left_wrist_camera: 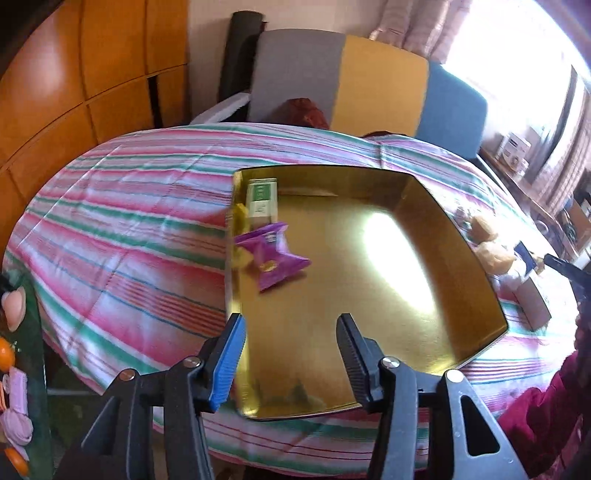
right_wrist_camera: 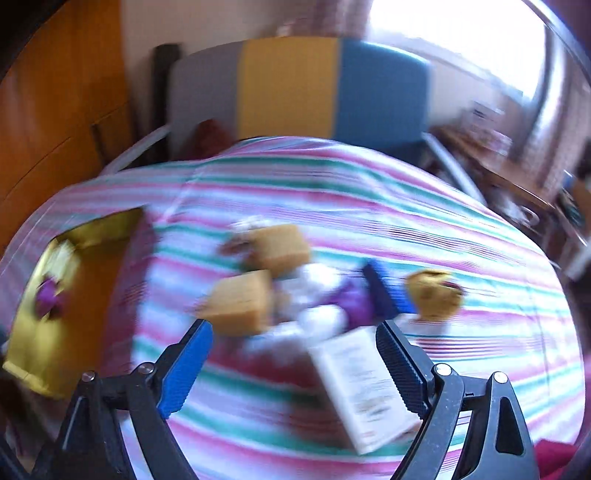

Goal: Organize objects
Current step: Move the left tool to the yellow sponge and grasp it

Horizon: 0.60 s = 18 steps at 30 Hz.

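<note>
Over the shiny gold metal tray [left_wrist_camera: 369, 280] the left gripper [left_wrist_camera: 291, 354] hangs part open, holding nothing. A purple snack packet [left_wrist_camera: 273, 258] and a green box [left_wrist_camera: 262, 199] lie by the tray's far left wall. Right of the tray, the right gripper [right_wrist_camera: 295, 362] gapes wide and empty above a white card box [right_wrist_camera: 365, 391] and tan cakes [right_wrist_camera: 240, 302] on the striped cloth [left_wrist_camera: 122, 221].

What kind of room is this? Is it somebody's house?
Most likely a room in a home, perhaps a living or dining room. A table wears a striped cloth, a grey, yellow and blue chair stands behind it, wooden cabinets line the wall, and curtains hang by a bright window.
</note>
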### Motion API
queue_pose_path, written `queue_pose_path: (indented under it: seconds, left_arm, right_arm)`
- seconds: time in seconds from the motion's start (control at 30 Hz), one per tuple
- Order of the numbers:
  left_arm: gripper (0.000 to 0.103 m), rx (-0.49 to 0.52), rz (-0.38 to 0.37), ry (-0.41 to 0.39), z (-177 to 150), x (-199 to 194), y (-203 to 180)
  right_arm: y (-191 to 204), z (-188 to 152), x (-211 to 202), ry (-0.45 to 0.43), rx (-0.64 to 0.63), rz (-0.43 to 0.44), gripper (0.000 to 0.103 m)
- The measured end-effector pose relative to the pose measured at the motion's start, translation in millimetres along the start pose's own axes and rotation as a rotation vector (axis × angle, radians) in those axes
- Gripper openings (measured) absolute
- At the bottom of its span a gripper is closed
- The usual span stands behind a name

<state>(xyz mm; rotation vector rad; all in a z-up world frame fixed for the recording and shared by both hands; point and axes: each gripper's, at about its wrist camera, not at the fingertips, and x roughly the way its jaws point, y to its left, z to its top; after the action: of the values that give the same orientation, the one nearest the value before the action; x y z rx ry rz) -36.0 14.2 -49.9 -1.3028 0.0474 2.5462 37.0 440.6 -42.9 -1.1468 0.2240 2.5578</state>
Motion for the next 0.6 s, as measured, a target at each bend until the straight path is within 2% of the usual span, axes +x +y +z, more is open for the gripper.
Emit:
queue_pose_path:
  seconds: [0.1,0.17,0.23,0.47,0.6]
  left_arm:
    - [0.052,0.043,-0.038,0.003,6,0,-20]
    - [0.052,0.075,-0.059,0.004,11,0,-36]
    - [0.052,0.110,-0.081,0.003,17,0,-53]
    - [0.051,0.250,-0.173,0.011,52,3,-128]
    - [0.051,0.361,-0.228,0.040,65,12,-178]
  right_arm:
    - [-33,-2,10,0.025,0.166,-0.012,0.090]
    - [-45,-1,5,-0.006,0.226,-0.009,0.090]
    - [-54,-2,4,0.001,0.277,0.009,0.090]
    - [-75,-9,-2,-0.006,0.426,0.027,0.091]
    - [-77,-10,-4,-0.018,0.437,0.047,0.092]
